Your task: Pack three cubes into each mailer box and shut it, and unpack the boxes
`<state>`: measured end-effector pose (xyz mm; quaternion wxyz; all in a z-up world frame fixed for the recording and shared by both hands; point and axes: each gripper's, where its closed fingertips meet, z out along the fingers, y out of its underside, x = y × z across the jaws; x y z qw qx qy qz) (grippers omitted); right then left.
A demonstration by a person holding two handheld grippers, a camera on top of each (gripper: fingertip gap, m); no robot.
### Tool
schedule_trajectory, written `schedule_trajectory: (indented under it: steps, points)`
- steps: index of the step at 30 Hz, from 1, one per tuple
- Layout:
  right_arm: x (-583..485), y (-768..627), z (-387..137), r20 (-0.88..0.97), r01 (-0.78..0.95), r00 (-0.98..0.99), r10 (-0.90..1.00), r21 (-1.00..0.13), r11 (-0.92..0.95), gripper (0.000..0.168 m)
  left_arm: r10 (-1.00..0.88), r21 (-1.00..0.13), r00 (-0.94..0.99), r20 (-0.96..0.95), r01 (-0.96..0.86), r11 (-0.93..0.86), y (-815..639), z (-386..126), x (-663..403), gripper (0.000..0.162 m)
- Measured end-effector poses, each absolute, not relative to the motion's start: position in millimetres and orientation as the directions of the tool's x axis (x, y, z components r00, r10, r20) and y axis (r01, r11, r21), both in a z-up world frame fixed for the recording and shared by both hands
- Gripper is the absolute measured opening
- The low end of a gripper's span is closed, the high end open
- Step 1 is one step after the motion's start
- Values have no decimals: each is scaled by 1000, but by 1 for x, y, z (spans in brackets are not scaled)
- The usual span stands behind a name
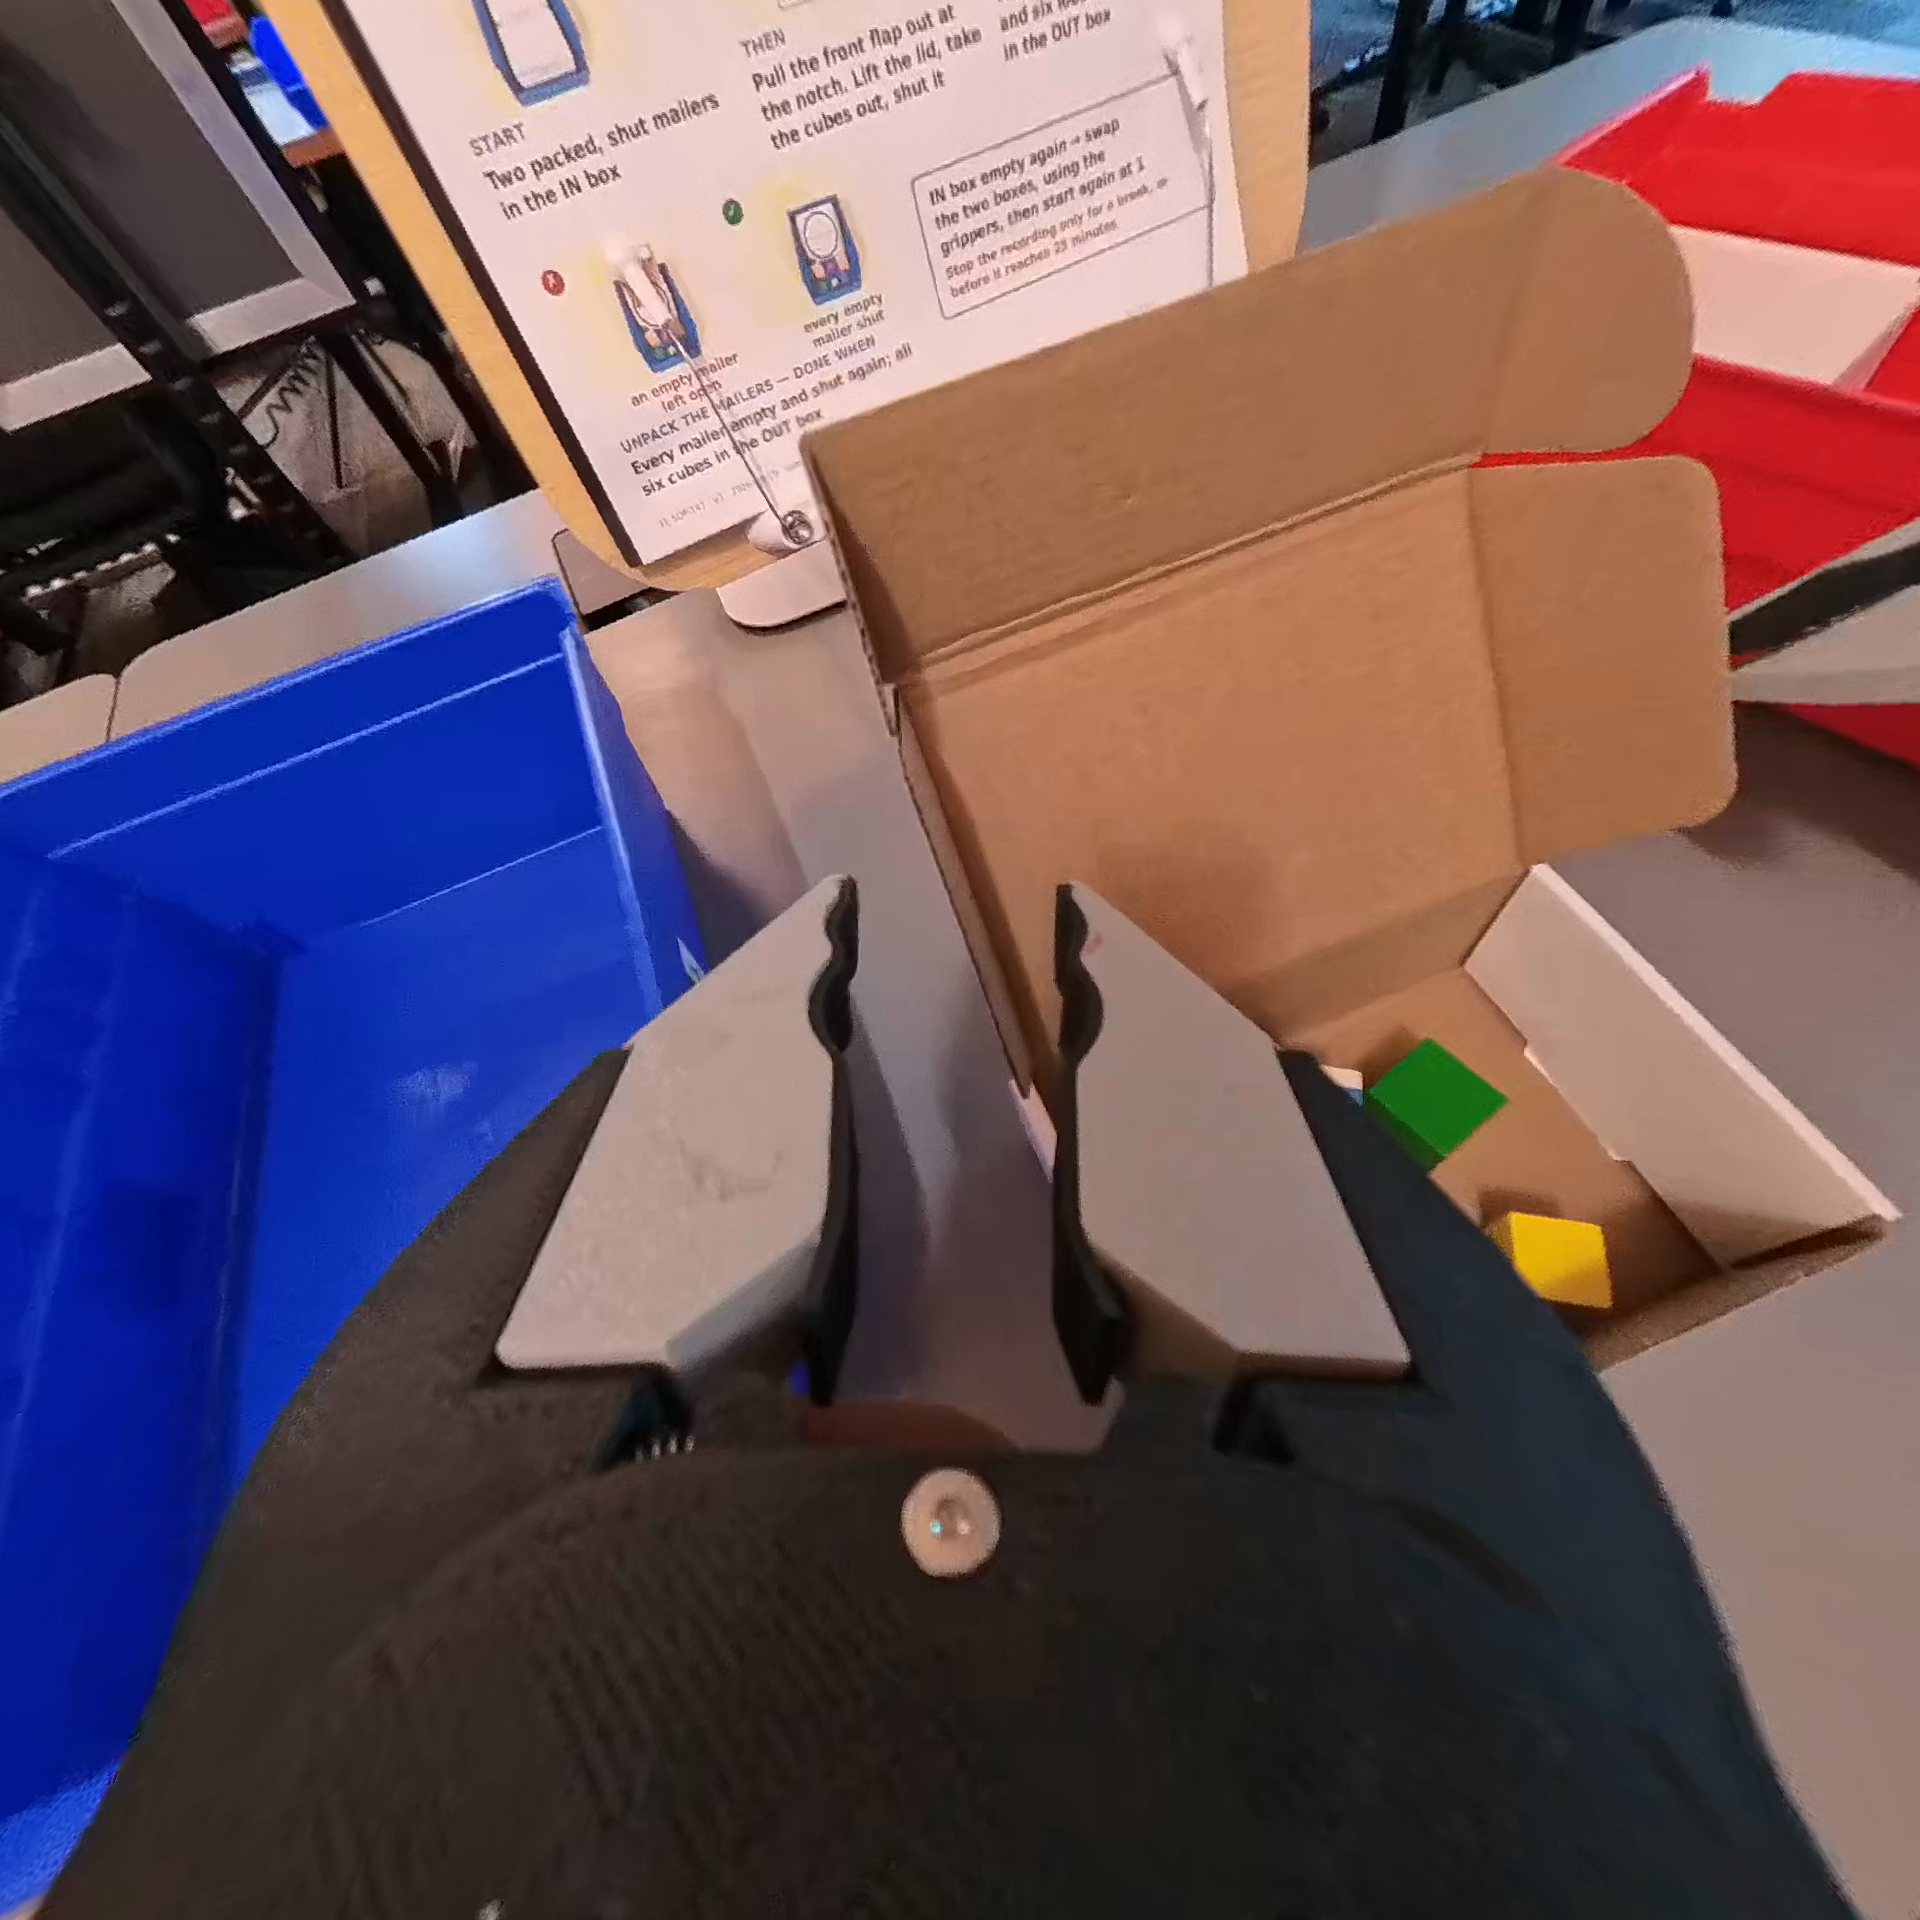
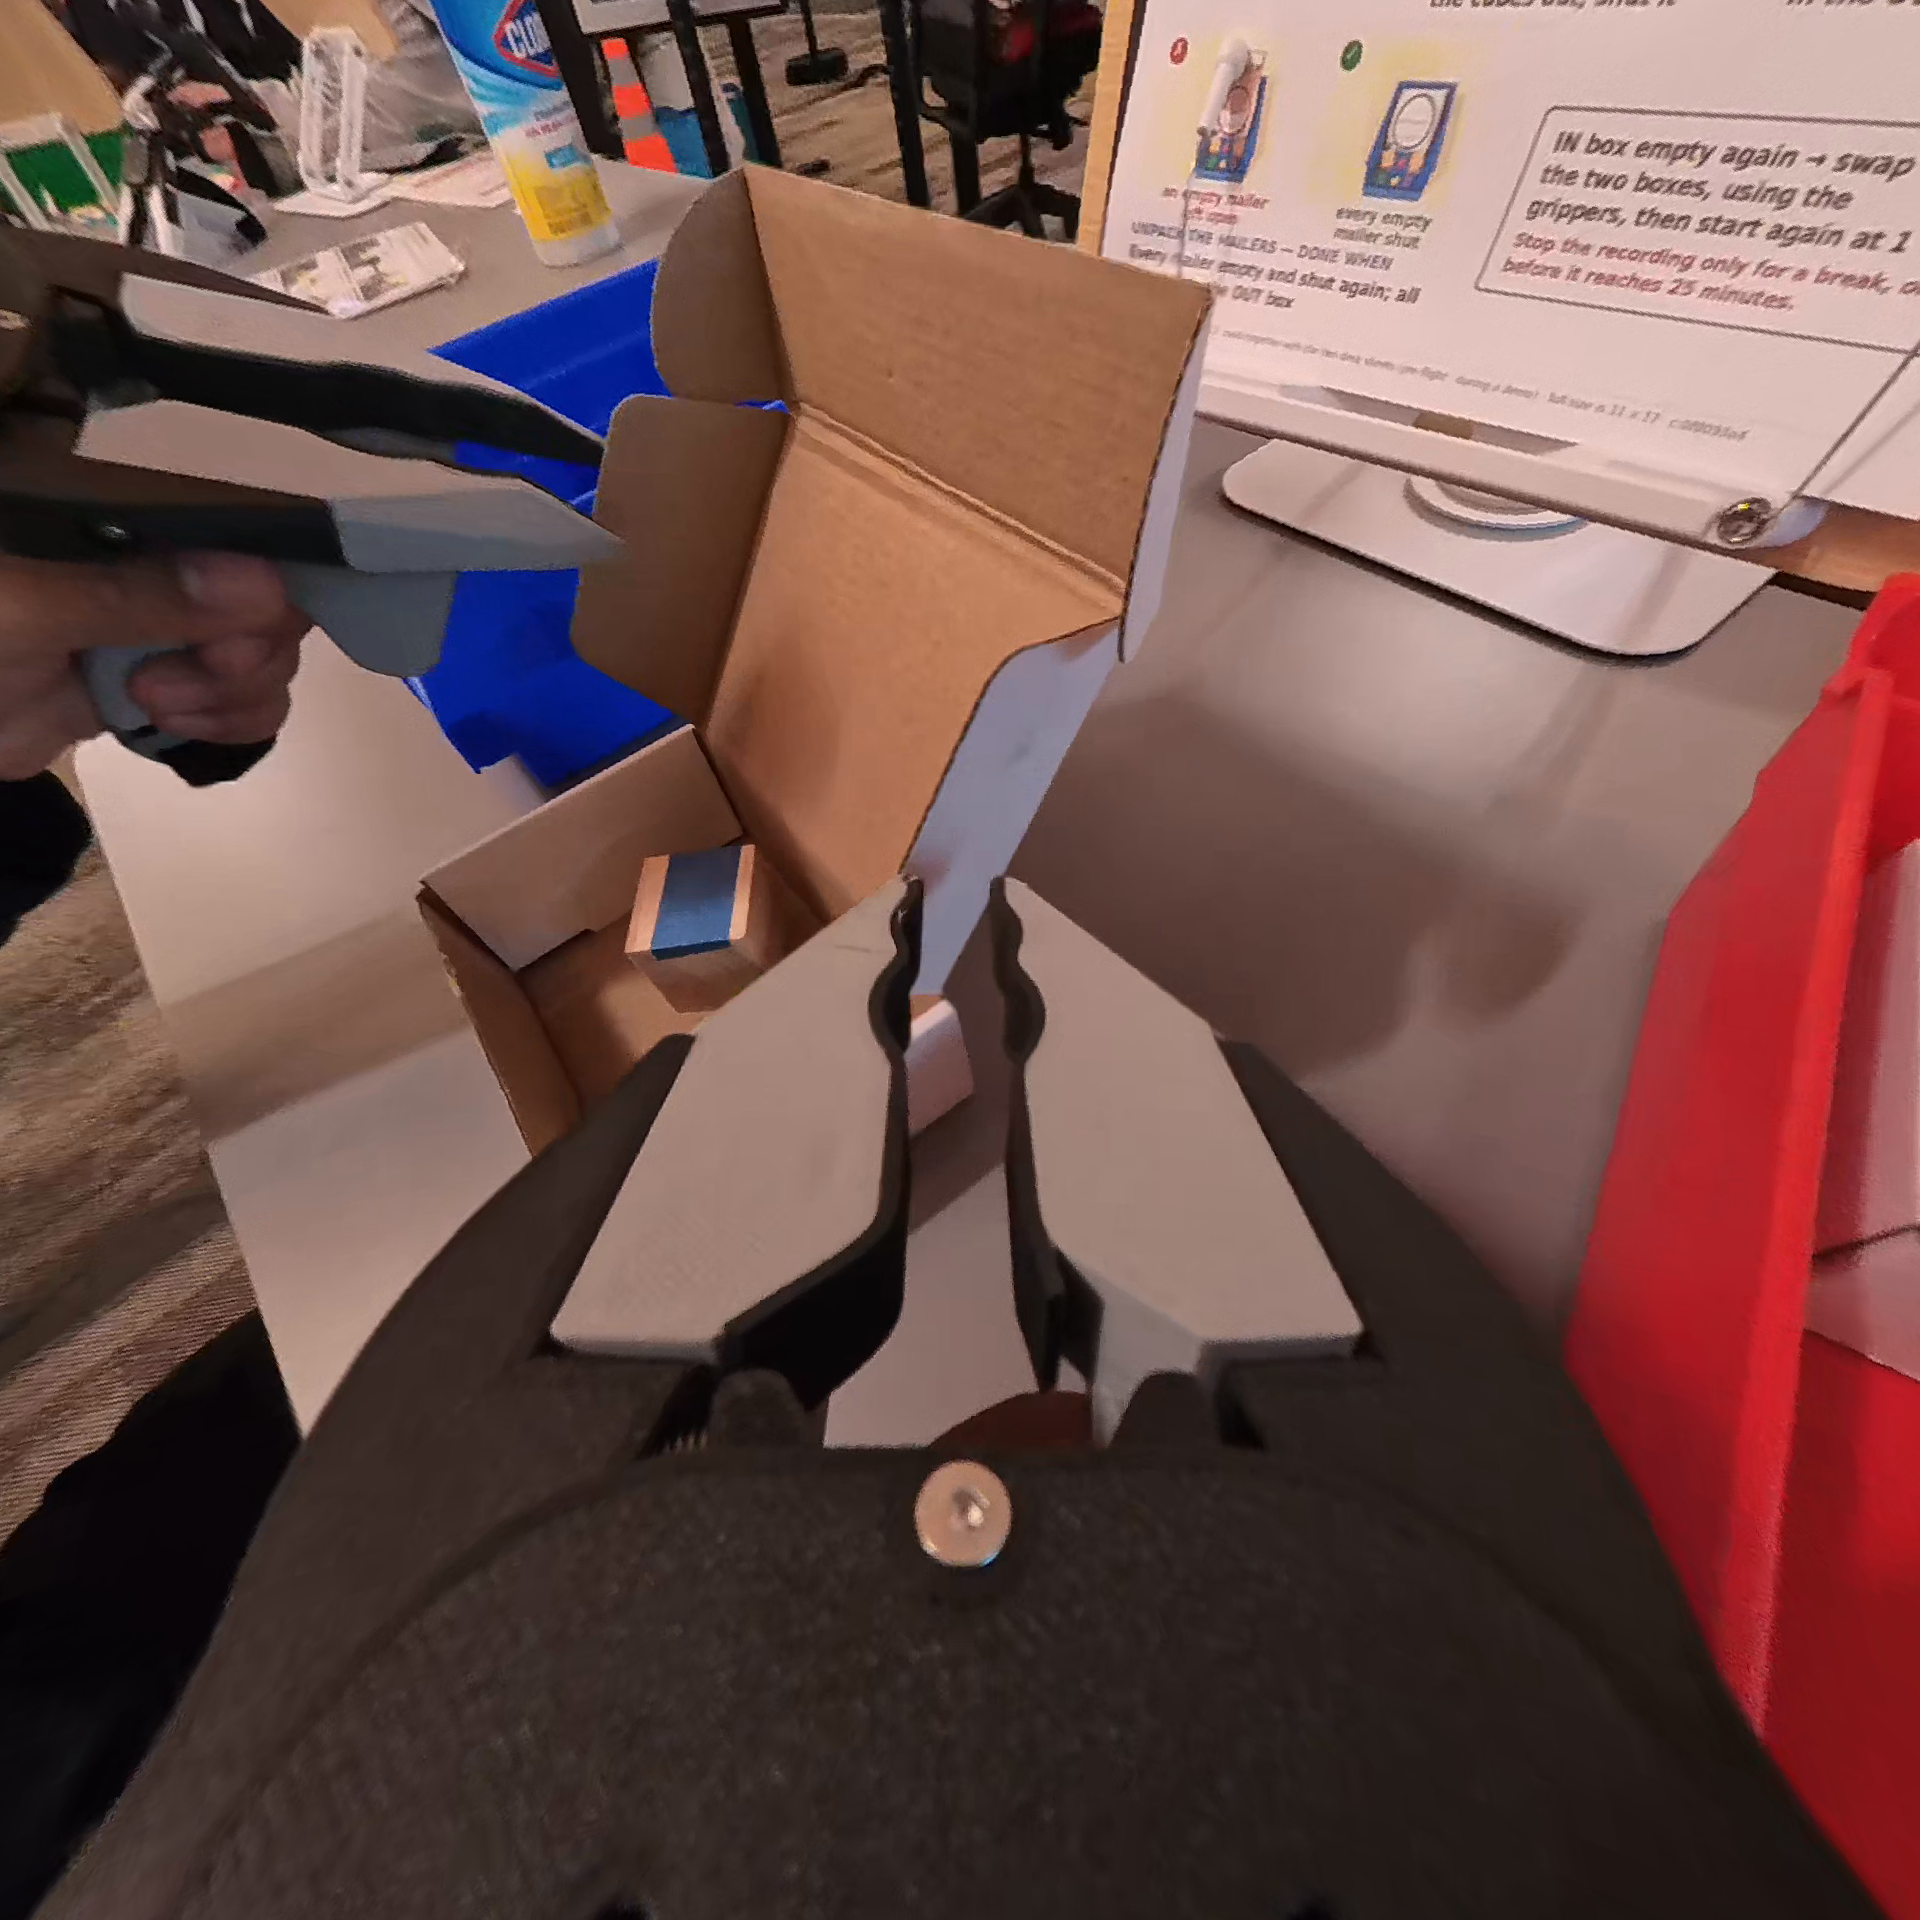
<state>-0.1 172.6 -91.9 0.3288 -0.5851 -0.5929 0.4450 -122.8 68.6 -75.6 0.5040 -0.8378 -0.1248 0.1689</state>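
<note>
An open cardboard mailer box (image 1: 1247, 675) stands on the grey table with its lid upright. Inside it lie a green cube (image 1: 1434, 1101) and a yellow cube (image 1: 1553, 1257). The right wrist view shows the box (image 2: 883, 520) holding a blue-topped wooden cube (image 2: 691, 914). My left gripper (image 1: 956, 914) is open and empty, just left of the box wall; from the right wrist view its tips (image 2: 605, 499) are at the lid's left side flap. My right gripper (image 2: 956, 899) has its jaws narrowly apart around the white edge of the lid's right side flap, apparently not clamped.
A blue bin (image 1: 312, 935) sits left of the mailer, close to my left gripper. A red bin (image 1: 1818, 416) stands to the right (image 2: 1745, 1143). An instruction sign on a white stand (image 2: 1507, 520) is behind the box. A cleaner bottle (image 2: 540, 135) stands far back.
</note>
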Motion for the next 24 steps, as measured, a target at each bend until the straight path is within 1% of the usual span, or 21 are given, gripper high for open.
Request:
schedule_trajectory:
  steps: [2, 4, 6, 7, 10, 16, 19, 24]
  points:
    - [-3, 167, -92, -150, 411, -128, 980, -908, -85, 12, 364, -875, 919, -154, 44, -481, 72, -80, -123, 32]
    - [-7, 162, -91, -156, 420, -150, 976, -904, -80, 11, 332, -860, 932, -148, 45, -508, 76, -85, -122, 18]
    - [-9, 160, -88, -156, 420, -158, 975, -904, -76, 14, 338, -853, 924, -180, 25, -521, 76, -86, -127, 5]
    - [-8, 157, -85, -168, 411, -177, 970, -908, -82, 21, 337, -852, 922, -190, 16, -523, 75, -86, -127, 4]
    - [-10, 153, -85, -200, 421, -204, 958, -902, -98, 19, 317, -867, 936, -154, 26, -497, 75, -84, -119, 4]
    - [-14, 155, -95, -149, 430, -173, 974, -901, -62, 17, 328, -868, 918, -225, -36, -495, 63, -84, -106, 7]
    - [-12, 151, -97, -73, 436, -167, 983, -900, 7, 16, 333, -871, 913, -236, -47, -489, 56, -84, -97, 8]
    - [-2, 142, -105, 134, 475, -163, 977, -858, 197, 15, 313, -865, 909, -275, -91, -494, 42, -89, -72, 11]
